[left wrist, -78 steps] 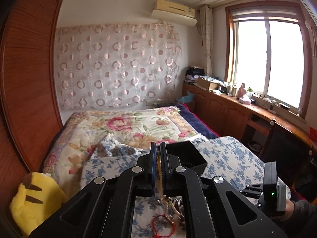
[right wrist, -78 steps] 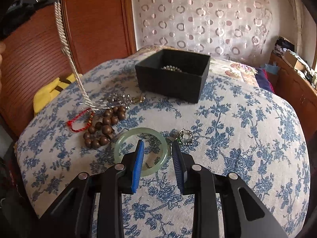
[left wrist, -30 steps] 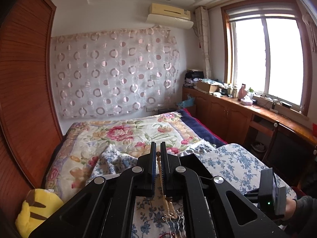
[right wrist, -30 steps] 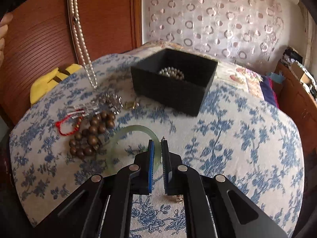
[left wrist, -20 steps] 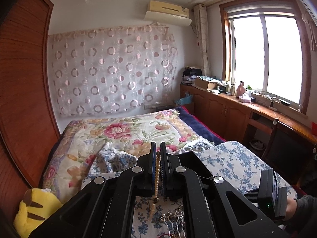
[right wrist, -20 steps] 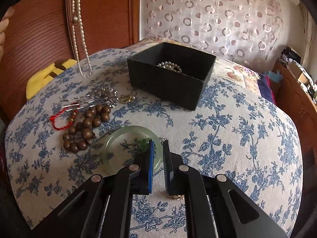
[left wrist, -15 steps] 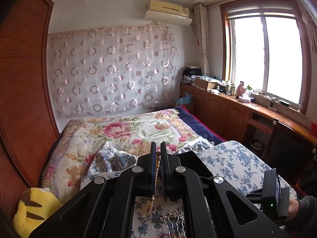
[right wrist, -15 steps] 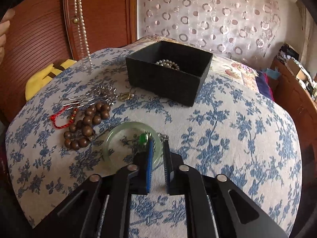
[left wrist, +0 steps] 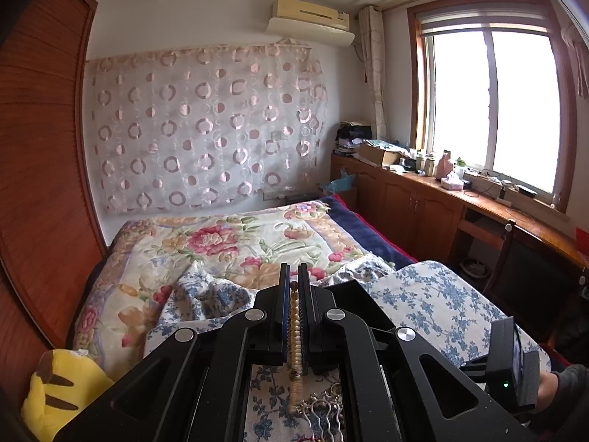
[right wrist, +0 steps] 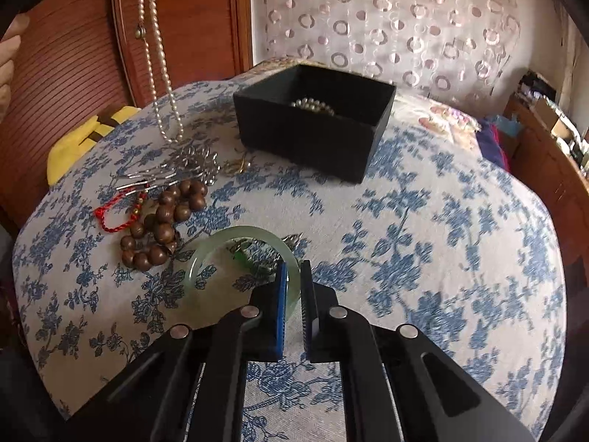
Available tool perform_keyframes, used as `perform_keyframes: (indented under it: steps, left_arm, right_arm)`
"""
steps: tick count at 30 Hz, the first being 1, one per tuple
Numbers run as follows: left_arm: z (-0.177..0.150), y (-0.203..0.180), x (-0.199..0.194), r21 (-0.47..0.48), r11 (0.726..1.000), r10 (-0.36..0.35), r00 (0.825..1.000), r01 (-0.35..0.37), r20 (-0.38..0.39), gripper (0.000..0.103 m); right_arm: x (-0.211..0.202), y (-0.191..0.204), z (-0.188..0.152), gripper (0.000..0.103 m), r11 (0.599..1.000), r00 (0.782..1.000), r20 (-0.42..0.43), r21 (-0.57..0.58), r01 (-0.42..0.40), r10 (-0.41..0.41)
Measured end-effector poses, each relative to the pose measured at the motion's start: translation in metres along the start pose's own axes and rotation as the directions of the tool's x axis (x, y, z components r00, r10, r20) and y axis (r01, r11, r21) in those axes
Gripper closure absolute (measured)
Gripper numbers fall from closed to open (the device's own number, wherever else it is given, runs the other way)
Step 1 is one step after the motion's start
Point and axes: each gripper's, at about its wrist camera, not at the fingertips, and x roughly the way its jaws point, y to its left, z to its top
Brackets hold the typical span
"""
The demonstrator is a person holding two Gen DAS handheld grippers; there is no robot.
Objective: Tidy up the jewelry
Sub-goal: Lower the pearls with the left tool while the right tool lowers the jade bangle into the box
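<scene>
1. Round table (right wrist: 441,258), draped in a white cloth printed with blue flowers; it carries every piece, with all loose items on its left half.

2. Open black rectangular box (right wrist: 305,136), matte, rigid-walled, toward the far edge. A coil of pale pearl beads (right wrist: 313,105) already lies inside, so this reads as the destination for sorted pieces.

3. Left gripper (left wrist: 293,294), raised high above the table. Jaws narrow, clamped on a long white pearl necklace (right wrist: 162,73), which hangs as a doubled strand with its low end just above the left far part of the table, beside the box. Held high, probably to let the strand hang free of the heap for lowering into the box.

4. Right gripper (right wrist: 292,294), low over the near middle. Jaws narrow, closed across the near rim of a pale green jade-like bangle (right wrist: 239,254), smooth and translucent. Whether the bangle is lifted or lying on the cloth is hard to tell.

5. Bracelet of large brown wooden beads (right wrist: 162,217), round and glossy, left of the bangle.

6. Red cord bracelet (right wrist: 114,210), thin and braided, touching the beads on their left.

7. Cluster of silver metal hairpins (right wrist: 176,169), tangled, between the beads and the box.

8. Small pendant with green stone (right wrist: 254,256), inside the bangle's ring.
</scene>
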Motion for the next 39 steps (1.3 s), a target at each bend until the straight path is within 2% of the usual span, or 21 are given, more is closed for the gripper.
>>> perform_keyframes:
  steps: [8,16,26,34,39]
  left_arm:
    - [0.004,-0.009,0.003,0.009,1.0,-0.004,1.0,0.004,0.01,0.099]
    - [0.036,-0.026,0.02,0.031,0.999,-0.011,1.0,0.011,0.029,0.099]
    - [0.069,-0.049,0.04,0.061,0.998,-0.033,0.998,0.03,0.048,0.099]
    - [0.069,-0.06,0.065,0.056,0.998,-0.04,0.999,0.039,0.015,0.099]
    - [0.062,-0.062,0.079,0.053,0.998,-0.038,0.999,0.039,-0.018,0.099]
  right_arm:
    - [-0.025,-0.012,0.033,0.095,1.0,0.996,0.088,-0.01,0.003,-0.003]
    - [-0.022,-0.04,0.087,0.095,1.0,0.986,0.166,-0.018,0.025,-0.022]
    - [0.029,-0.066,0.126,0.095,0.998,0.988,0.149,-0.019,0.054,-0.051]
    - [0.067,-0.074,0.136,0.095,0.996,0.99,0.118,-0.02,0.083,-0.08]
    - [0.073,-0.075,0.14,0.092,0.997,0.988,0.131,-0.004,0.083,-0.081]
